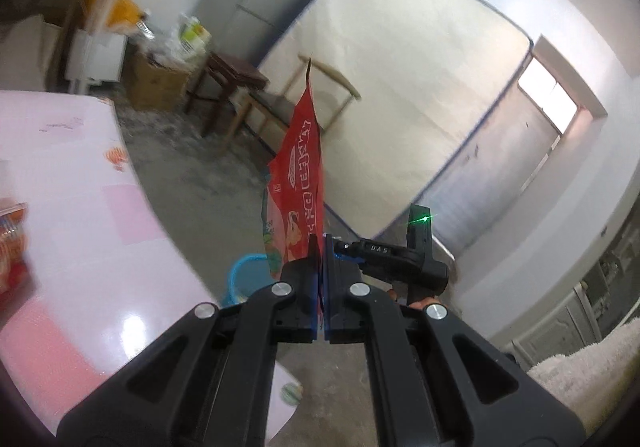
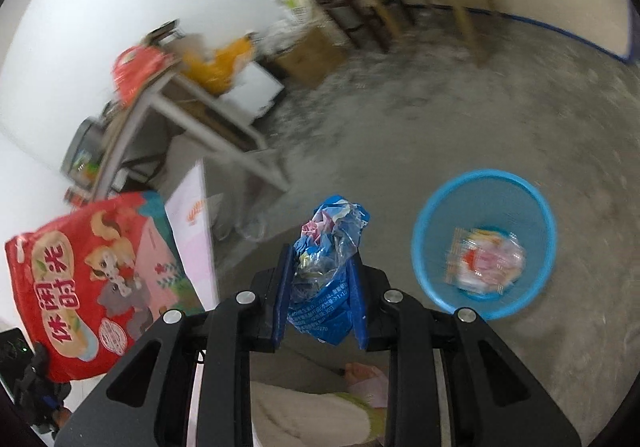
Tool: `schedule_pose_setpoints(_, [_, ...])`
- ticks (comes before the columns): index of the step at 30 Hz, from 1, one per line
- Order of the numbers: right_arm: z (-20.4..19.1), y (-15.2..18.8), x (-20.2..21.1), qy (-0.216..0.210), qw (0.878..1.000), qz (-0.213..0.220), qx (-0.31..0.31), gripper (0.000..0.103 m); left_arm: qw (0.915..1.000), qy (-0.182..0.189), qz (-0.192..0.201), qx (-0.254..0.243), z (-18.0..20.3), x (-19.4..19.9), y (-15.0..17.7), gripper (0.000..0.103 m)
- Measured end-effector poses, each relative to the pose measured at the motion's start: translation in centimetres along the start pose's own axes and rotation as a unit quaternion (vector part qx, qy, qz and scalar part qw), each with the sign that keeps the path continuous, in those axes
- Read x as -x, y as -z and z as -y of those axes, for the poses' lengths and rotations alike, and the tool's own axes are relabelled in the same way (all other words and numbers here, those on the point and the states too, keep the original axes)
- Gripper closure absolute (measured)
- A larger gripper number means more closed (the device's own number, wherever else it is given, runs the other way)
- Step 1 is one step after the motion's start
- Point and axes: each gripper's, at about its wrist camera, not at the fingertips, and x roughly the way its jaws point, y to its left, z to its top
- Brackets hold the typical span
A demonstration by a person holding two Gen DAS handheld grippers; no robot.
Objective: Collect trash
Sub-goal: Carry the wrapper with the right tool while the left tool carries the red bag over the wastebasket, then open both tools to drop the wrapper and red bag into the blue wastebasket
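both hands are carrying trash rn. left hand-held gripper (image 1: 322, 247) is pressed tight together on the bottom edge of a red snack bag (image 1: 298, 183), so the flat bag is sticking up edge-on past the fingers instead of flopping. right hand-held gripper (image 2: 322, 271) is pinching a crumpled blue wrapper (image 2: 326, 279), jaws only partway in bc the wad is bulky and filling the gap.

blue bin (image 2: 486, 183) is sitting on the concrete floor (image 2: 400, 119) just right of the right gripper and below it, w/ some wrapper already lying in the bottom (blurry, prob plastic packaging). the pink counter (image 1: 72, 175) is off to the left. imo both pieces are being held out over the floor, not over the bin yet, so the drop is what's left. blue wrapper looks closer to the bin than the red bag.
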Motion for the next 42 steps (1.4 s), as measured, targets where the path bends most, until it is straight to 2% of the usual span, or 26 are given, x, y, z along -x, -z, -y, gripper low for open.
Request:
schedule_pose_setpoints(7, [8.4, 0.6, -1.4, 0.050, 0.995, -0.019, -0.081, 0.077, 0.9931, -0.005, -0.116, 0.014, 0.9, -12.1, -0.6, 0.103])
schedule_pose_setpoints(12, [13.3, 1.0, -3.5, 0.075, 0.988, -0.037, -0.128, 0.077, 0.9789, -0.025, -0.200, 0.033, 0.4, -20.3, 0.8, 0.103])
schedule_pose_setpoints(13, [14.4, 1.0, -4.1, 0.079, 0.986, -0.042, -0.138, 0.077, 0.9738, -0.035, -0.222, 0.034, 0.3, -22.4, 1.3, 0.103])
schedule_pose_setpoints(16, [16.7, 0.8, -5.3, 0.089, 0.983, -0.050, -0.153, 0.077, 0.9643, -0.051, -0.258, 0.027, 0.2, -26.5, 2.6, 0.103])
schedule_pose_setpoints(20, [18.1, -0.4, -7.0, 0.091, 0.982, -0.044, -0.161, 0.074, 0.9589, -0.058, -0.276, 0.029, -0.1, -30.6, 2.9, 0.102])
schedule_pose_setpoints(21, [18.4, -0.7, -7.4, 0.092, 0.982, -0.043, -0.161, 0.073, 0.9575, -0.065, -0.279, 0.031, -0.3, -31.4, 2.9, 0.094])
schedule_pose_setpoints(22, [19.0, -1.0, -8.2, 0.093, 0.981, -0.048, -0.161, 0.068, 0.9552, -0.080, -0.283, 0.035, -0.7, -31.9, 3.4, 0.077])
schedule_pose_setpoints(23, [19.7, -1.1, -9.0, 0.096, 0.980, -0.054, -0.165, 0.063, 0.9534, -0.093, -0.284, 0.040, -1.1, -32.6, 3.4, 0.069])
schedule_pose_setpoints(24, [20.2, -1.2, -9.5, 0.097, 0.979, -0.060, -0.169, 0.061, 0.9509, -0.107, -0.287, 0.048, -1.6, -33.1, 3.6, 0.062])
schedule_pose_setpoints(26, [21.3, -1.2, -10.5, 0.106, 0.976, -0.069, -0.175, 0.060, 0.9489, -0.118, -0.286, 0.061, -2.3, -33.0, 3.5, 0.062])
schedule_pose_setpoints(29, [22.1, -0.5, -10.8, 0.105, 0.975, -0.071, -0.185, 0.059, 0.9510, -0.120, -0.273, 0.082, -3.1, -31.7, 3.0, 0.062])
schedule_pose_setpoints(35, [22.4, 0.6, -9.5, 0.095, 0.976, -0.065, -0.184, 0.055, 0.9596, -0.126, -0.239, 0.080, -3.0, -29.3, 0.9, 0.060])
schedule_pose_setpoints(42, [21.2, 1.1, -6.0, 0.074, 0.979, -0.038, -0.185, 0.052, 0.9718, -0.117, -0.197, 0.058, -1.0, -23.7, -0.6, 0.055])
